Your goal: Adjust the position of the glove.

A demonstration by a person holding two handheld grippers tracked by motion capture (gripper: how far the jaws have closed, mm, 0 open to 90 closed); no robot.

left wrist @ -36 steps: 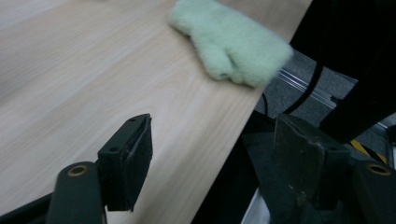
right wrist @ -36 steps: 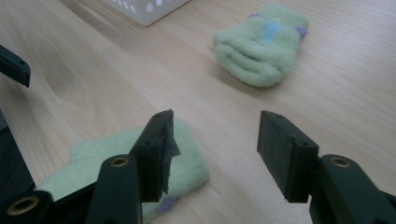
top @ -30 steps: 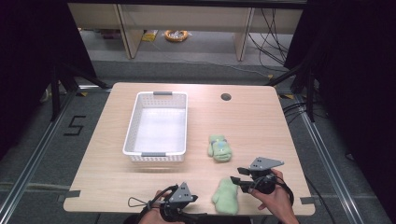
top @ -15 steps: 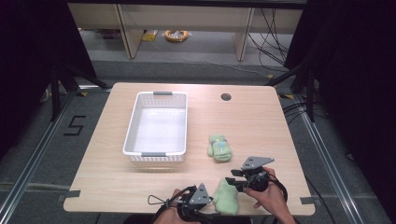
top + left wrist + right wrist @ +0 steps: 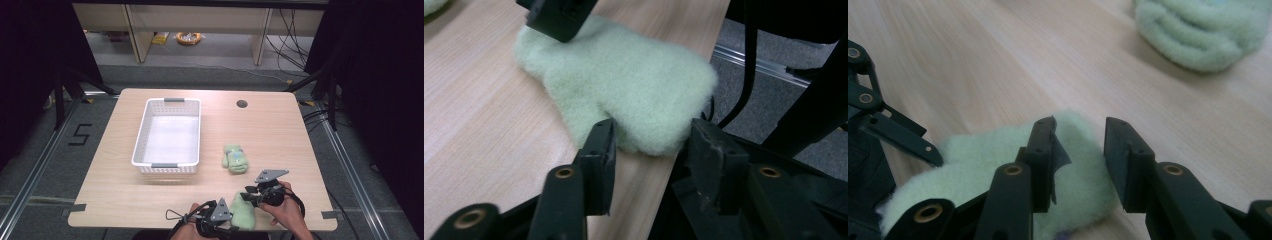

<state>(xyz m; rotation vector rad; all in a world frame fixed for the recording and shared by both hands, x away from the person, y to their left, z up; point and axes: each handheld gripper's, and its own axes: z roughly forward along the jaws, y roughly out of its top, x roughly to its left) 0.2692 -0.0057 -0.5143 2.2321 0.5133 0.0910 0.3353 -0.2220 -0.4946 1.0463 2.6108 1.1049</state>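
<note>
A pale green fleece mitten [image 5: 243,214] lies flat at the near edge of the wooden table [image 5: 290,130], its lower end reaching the table's rim, between the two hand-held grippers. The left gripper [image 5: 651,150] comes at that near end: in the left gripper view its two black jaws stand either side of the mitten's rounded end, have just been closing, and sit close against the fleece, though whether the pads actually press on it cannot be told. The right gripper [image 5: 1079,131] works on the mitten's far end; in the right gripper view its jaws have likewise just been closing, with a bit of the fleece edge between them, one jaw resting against the fabric and a clear gap before the other, so the mitten is not yet clamped there. In the high view both hands flank the mitten, the left gripper [image 5: 220,214] to its left and the right gripper [image 5: 252,196] just above and to its right. A second green mitten [image 5: 235,159], with a small patterned face, lies farther up the table, apart from the first. A white plastic basket [image 5: 167,167] stands left of it.
</note>
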